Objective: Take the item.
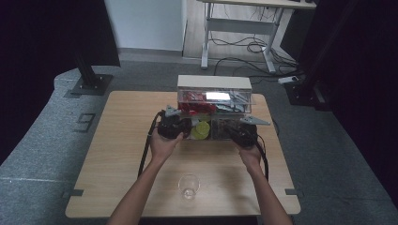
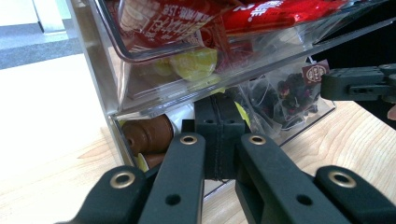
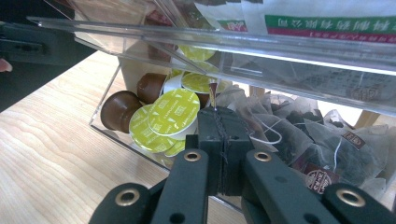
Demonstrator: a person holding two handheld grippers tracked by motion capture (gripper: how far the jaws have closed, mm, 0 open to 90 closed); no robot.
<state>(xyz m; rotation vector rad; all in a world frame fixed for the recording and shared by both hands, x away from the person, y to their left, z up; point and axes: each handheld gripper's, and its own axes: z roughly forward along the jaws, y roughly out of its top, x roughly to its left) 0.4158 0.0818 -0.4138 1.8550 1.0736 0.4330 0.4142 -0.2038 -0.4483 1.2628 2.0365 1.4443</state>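
**Where the jaws meet the clear organizer**

Though light, the organizer (image 1: 213, 101) at the tabletop's (image 1: 117, 154) far middle is stiff, slick acrylic. Left gripper (image 2: 219, 140) is closed with nothing between its jaws at the capsule (image 2: 147, 135) bay; right gripper (image 3: 219, 144), likewise closed and empty, faces the tea bags (image 3: 299, 135). Best hold: a drawer's front lip.

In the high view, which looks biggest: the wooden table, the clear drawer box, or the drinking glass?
Largest to smallest:
1. The wooden table.
2. The clear drawer box, standing on the table.
3. The drinking glass, though it stands nearer the camera than the box.
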